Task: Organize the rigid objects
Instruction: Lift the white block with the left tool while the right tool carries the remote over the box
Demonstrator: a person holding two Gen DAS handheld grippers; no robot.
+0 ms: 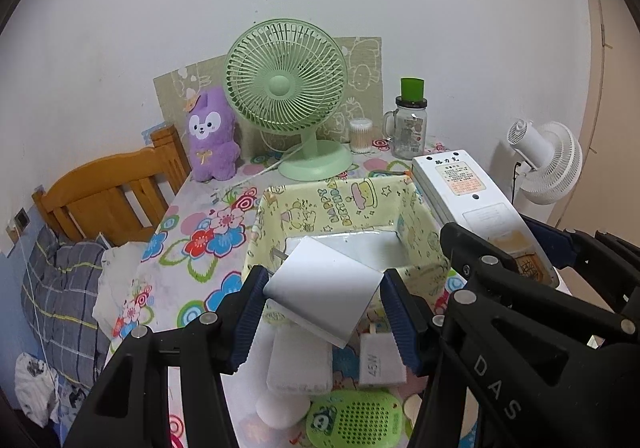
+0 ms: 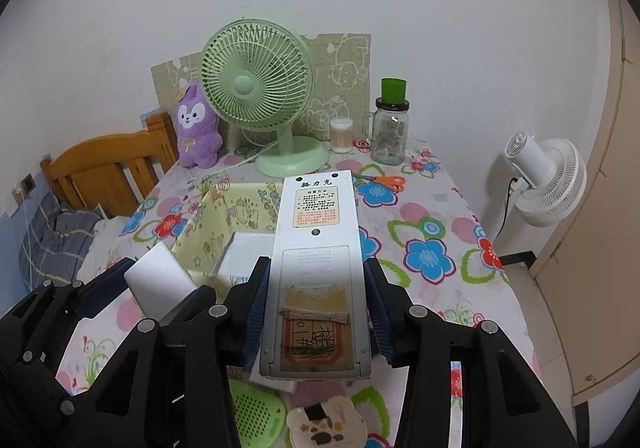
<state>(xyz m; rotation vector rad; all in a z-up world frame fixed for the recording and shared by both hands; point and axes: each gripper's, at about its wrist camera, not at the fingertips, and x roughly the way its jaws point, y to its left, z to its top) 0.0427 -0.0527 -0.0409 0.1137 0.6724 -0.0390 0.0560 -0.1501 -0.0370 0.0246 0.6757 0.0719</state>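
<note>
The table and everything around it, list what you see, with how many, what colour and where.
Basket: one, yellow, mid-table.
Desk fan: one, green, back of table.
Plush toy: one, purple, left of desk fan.
Jar: one, clear, green cap, back right.
Scissors: one, orange, near jar.
Standing fan: one, white, on floor right of table.
Charger: one, white, in left gripper.
Remote: one, white, in right gripper.
</note>
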